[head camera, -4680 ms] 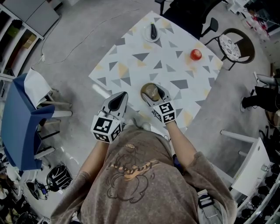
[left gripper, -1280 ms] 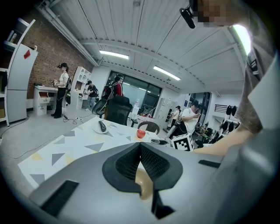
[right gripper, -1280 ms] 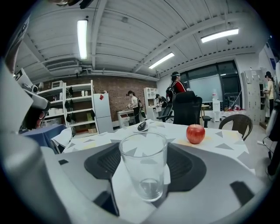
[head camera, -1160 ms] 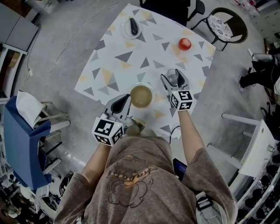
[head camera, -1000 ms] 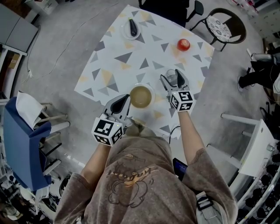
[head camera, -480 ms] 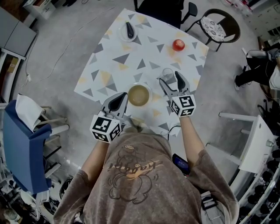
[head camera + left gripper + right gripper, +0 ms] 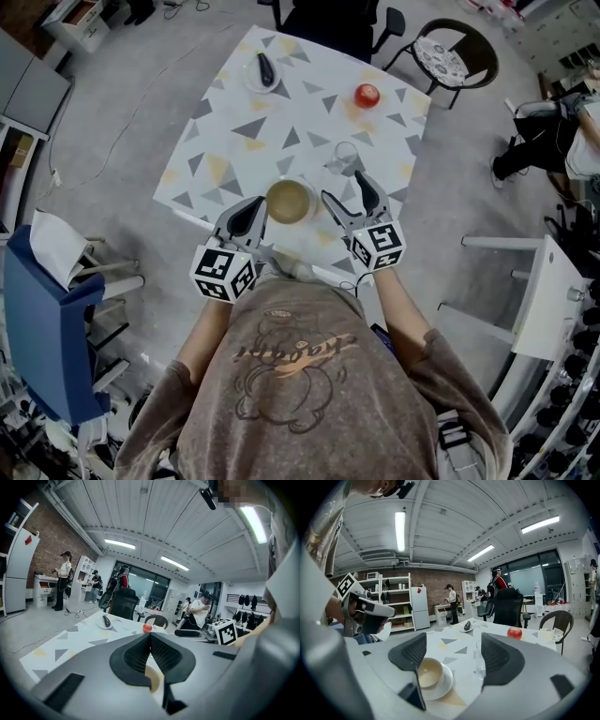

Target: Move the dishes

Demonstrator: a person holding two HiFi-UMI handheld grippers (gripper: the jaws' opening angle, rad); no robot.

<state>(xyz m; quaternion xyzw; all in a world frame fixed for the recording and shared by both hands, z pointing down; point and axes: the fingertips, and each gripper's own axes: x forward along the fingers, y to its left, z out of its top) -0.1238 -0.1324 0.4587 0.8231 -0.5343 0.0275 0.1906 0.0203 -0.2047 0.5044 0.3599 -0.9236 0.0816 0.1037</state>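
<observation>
Sitting on triangle-patterned table (image 7: 309,112) is a round cup (image 7: 288,201).

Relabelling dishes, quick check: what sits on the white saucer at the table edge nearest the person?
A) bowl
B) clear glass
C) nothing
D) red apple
A: the right gripper view shows the bowl resting in the saucer, whose rim shows around it.
</observation>
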